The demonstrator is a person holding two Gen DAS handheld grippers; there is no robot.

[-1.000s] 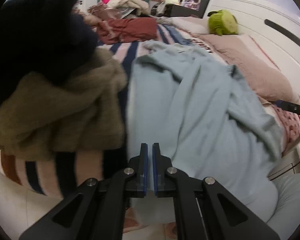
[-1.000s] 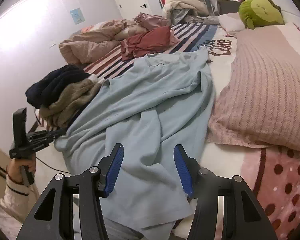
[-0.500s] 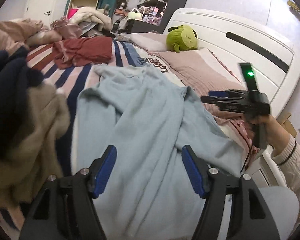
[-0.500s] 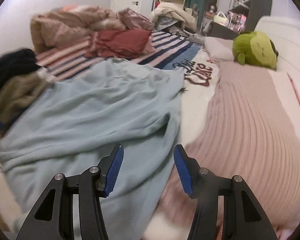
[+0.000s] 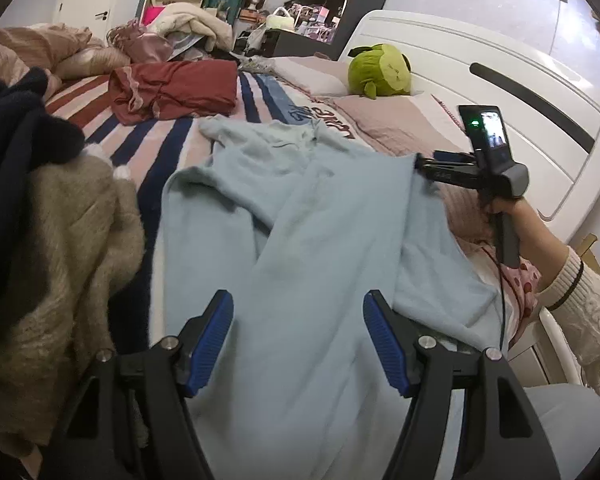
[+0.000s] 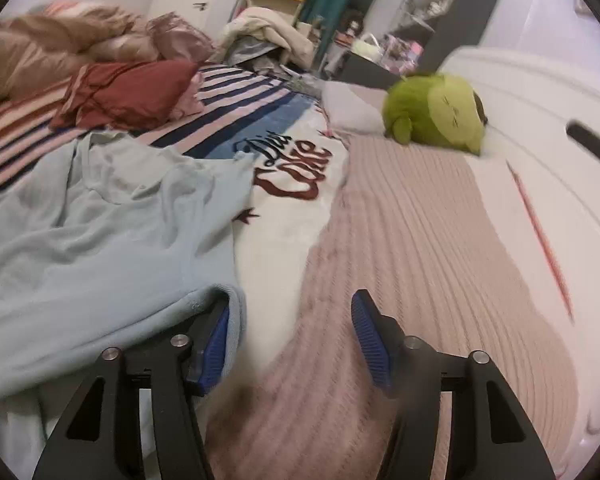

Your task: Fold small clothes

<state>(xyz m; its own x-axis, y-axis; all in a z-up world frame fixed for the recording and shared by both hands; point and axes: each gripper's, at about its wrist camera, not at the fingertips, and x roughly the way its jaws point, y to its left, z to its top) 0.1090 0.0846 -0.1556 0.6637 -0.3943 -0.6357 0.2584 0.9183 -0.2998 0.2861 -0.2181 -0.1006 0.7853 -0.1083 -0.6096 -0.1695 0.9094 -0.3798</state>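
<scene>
A light blue garment (image 5: 300,220) lies rumpled and spread along the striped bed. My left gripper (image 5: 298,320) hovers open over its near end, with only cloth below and nothing pinched. In the left wrist view my right gripper (image 5: 418,164), held in a person's hand (image 5: 500,210), reaches the garment's right edge. In the right wrist view the right gripper (image 6: 290,320) has its jaws opening. The light blue garment's (image 6: 100,240) hem curls over the left finger (image 6: 216,332), while the gap between the pads holds nothing.
A pile of brown fuzzy (image 5: 60,248) and navy clothes (image 5: 12,140) sits at the left. A red garment (image 5: 172,92) lies farther up the bed. A pink ribbed blanket (image 6: 420,260), green plush toy (image 6: 436,114) and white headboard (image 5: 500,92) are on the right.
My left gripper went from shut to open and swung right, away from the clothes pile. The right gripper swept right to the garment's edge by the pink blanket and widened slightly.
</scene>
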